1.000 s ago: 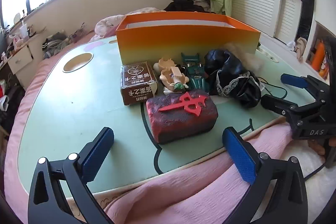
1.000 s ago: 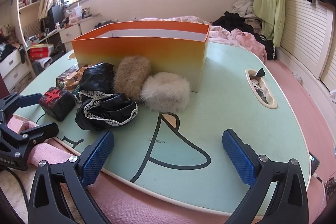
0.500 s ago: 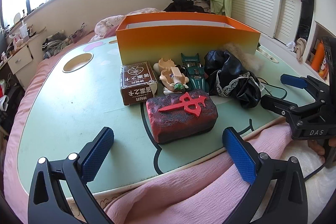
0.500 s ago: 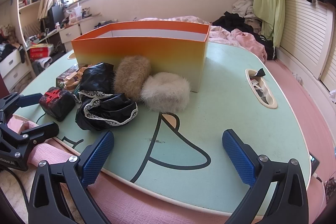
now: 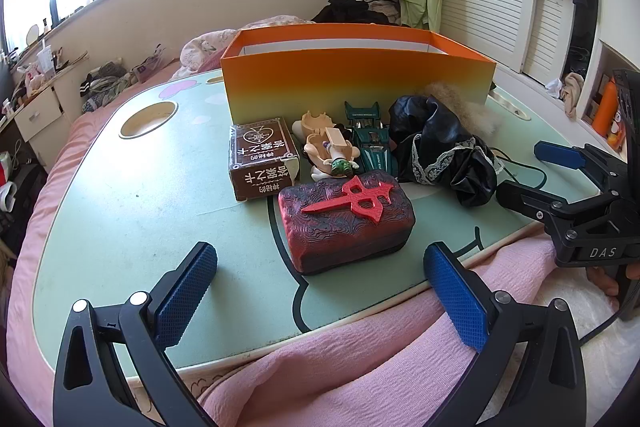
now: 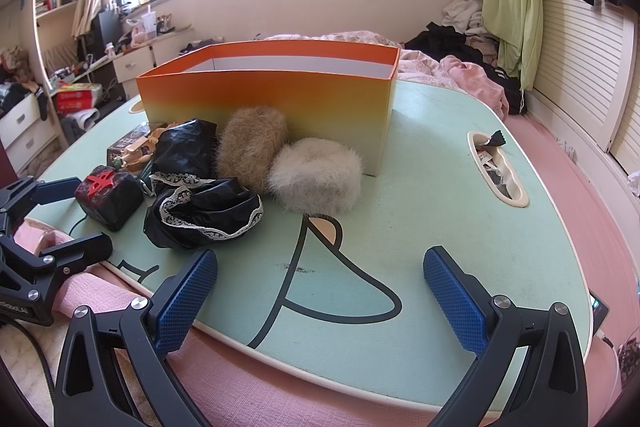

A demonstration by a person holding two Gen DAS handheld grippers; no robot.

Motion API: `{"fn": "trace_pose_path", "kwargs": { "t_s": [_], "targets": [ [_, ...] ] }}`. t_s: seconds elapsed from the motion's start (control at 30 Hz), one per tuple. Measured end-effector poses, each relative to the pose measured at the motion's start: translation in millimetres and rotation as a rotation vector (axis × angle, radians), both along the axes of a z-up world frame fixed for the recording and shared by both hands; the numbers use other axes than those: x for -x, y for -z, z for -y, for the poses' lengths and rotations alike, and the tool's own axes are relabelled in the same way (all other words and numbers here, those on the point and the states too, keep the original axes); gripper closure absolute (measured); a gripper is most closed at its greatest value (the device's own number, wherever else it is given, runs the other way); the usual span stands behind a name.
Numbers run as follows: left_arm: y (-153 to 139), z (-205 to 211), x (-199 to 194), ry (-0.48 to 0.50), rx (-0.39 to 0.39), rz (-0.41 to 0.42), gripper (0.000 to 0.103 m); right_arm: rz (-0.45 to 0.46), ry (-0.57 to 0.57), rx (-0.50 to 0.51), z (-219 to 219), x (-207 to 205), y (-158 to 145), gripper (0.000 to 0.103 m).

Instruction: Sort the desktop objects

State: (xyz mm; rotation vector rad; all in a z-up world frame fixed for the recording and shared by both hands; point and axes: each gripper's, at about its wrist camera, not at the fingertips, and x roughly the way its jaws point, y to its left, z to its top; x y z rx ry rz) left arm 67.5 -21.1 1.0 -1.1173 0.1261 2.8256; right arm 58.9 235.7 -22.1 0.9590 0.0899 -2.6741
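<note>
Lying just ahead of the left gripper (image 5: 320,291), jaws wide apart and empty, red-black block (image 5: 346,221): judged rigid, textured, to be gripped across long sides; right gripper (image 6: 320,291) likewise agape, nothing held, fur items beyond.

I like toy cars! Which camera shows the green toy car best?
The left wrist view. There the green toy car lies in plain sight between the doll figure and the black lacy cloth. In the right wrist view that cloth hides nearly all of it.
</note>
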Motion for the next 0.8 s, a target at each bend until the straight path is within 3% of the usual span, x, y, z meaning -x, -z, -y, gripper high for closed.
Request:
{"fn": "trace_pose_path", "kwargs": {
  "t_s": [0.3,0.37,0.43,0.53,0.57,0.63,0.67,0.77,0.8],
  "targets": [
    [0.2,-0.4,0.5,-0.001,0.0,0.0,0.0,0.001,-0.009,0.011,-1.7,-1.6,-1.9,0.001],
    [0.1,-0.5,0.5,0.0,0.0,0.0,0.0,0.009,-0.03,0.042,-6.8,-2.1,-9.8,0.009],
    [1.2,-1.0,-0.8,0.001,-0.001,-0.001,0.0,-0.006,-0.036,0.069,-13.8,-1.6,-29.4,0.015],
    [1.0,-3.0,-1.8,0.002,-0.001,-0.001,0.0,-0.123,0.004,0.13,-24.4,13.7,-87.8,0.021],
    [0.7,-4.2,-1.6,0.002,0.0,-0.002,0.0,-0.122,0.007,0.132,-23.4,23.6,-100.7,0.026],
    [0.7,-5.8,-1.1,0.002,0.001,-0.001,0.0,-0.014,-0.033,0.13,-12.7,63.3,-123.5,0.037],
    [0.5,-5.8,-1.0,0.002,0.0,-0.002,0.0,0.105,-0.063,0.136,-3.5,94.0,-127.6,0.04],
    [1.0,-6.9,-1.6,0.003,0.0,-0.003,0.0,0.436,-0.1,0.082,24.1,165.3,-108.2,0.04],
    [1.9,-6.3,-3.2,0.004,-0.001,-0.004,0.0,0.488,-0.099,0.069,29.8,179.1,-101.6,0.04]
  ]
}}
